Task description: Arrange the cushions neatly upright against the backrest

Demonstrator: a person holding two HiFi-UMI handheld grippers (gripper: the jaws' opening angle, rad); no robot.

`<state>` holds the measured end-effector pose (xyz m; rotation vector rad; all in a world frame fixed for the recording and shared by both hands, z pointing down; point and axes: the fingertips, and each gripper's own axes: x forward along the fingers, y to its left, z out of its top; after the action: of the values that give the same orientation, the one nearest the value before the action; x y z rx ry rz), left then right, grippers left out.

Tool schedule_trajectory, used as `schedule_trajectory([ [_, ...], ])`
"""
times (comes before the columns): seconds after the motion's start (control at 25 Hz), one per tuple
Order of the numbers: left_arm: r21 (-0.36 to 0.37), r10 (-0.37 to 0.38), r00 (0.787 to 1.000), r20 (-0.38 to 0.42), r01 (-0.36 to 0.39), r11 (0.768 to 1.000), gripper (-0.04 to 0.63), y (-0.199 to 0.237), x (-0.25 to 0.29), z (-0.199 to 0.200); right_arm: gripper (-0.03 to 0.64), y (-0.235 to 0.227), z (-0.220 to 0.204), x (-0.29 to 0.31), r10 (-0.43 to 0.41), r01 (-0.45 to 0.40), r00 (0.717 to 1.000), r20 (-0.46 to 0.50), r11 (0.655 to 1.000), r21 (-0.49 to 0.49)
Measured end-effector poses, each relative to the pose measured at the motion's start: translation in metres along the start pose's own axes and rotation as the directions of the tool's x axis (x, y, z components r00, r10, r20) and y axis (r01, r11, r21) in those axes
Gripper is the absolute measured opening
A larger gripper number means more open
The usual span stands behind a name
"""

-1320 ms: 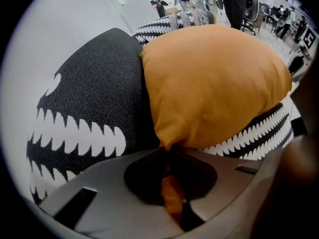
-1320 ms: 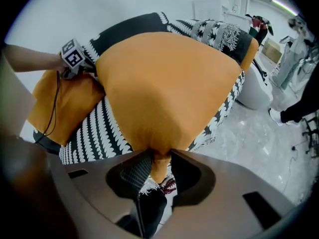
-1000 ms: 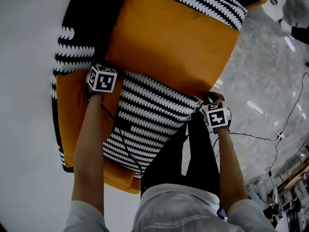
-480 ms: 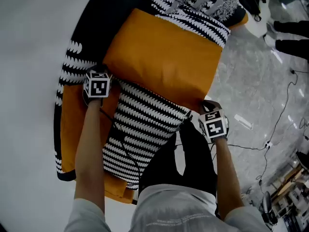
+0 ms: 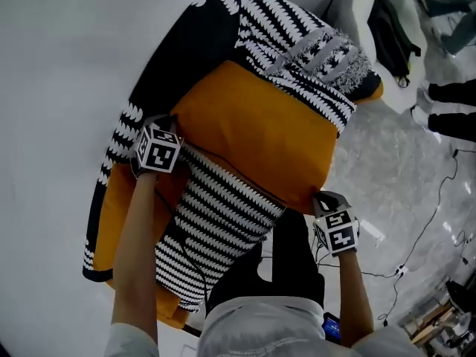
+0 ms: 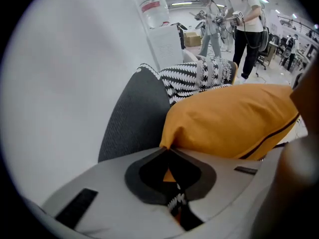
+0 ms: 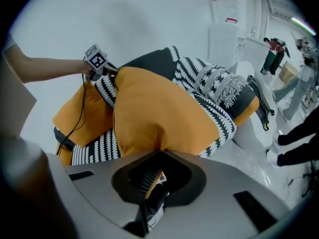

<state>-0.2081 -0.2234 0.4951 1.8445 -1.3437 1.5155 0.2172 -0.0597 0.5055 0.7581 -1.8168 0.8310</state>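
Overhead first, head view: orange cushion lay mid-frame across the sofa, just above a black-and-white patterned cushion. Left tongs sat at its left corner, right tongs at its lower-right corner.

Left gripper view: tongs were nearly closed, pinching the orange corner fabric. A dark backrest stood centre-left behind the cushion.

Right gripper view: tongs were clamped on the other corner, with the fabric puckered at the pinch.

Likely soft, light and floppy, not fragile. A thin pinch could slip, so grip deep on the corner seams.
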Motion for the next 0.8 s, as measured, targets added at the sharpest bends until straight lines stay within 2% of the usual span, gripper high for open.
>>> schedule_trajectory([
  [0.12, -0.052, 0.011, 1.0, 0.018, -0.01, 0.999, 0.035, 0.011, -0.005, 0.038, 0.018, -0.025, 0.028, -0.016, 0.018, -0.021, 0.999, -0.04, 0.997, -0.073],
  [0.2, -0.083, 0.028, 0.999, 0.033, -0.025, 0.996, 0.035, 0.019, -0.008, 0.068, 0.018, -0.046, 0.051, -0.029, 0.026, -0.029, 0.999, -0.038, 0.996, -0.08],
  [0.4, -0.099, 0.044, 0.996, 0.078, -0.036, 0.994, 0.035, 0.033, 0.01, 0.142, 0.02, -0.108, 0.105, -0.038, 0.021, -0.021, 1.0, 0.0, 0.998, -0.051],
  [0.8, -0.086, 0.114, 0.985, 0.133, -0.103, 0.991, 0.035, 0.051, 0.044, 0.253, 0.02, -0.204, 0.184, -0.053, -0.039, 0.035, 0.996, 0.081, 0.998, 0.053],
])
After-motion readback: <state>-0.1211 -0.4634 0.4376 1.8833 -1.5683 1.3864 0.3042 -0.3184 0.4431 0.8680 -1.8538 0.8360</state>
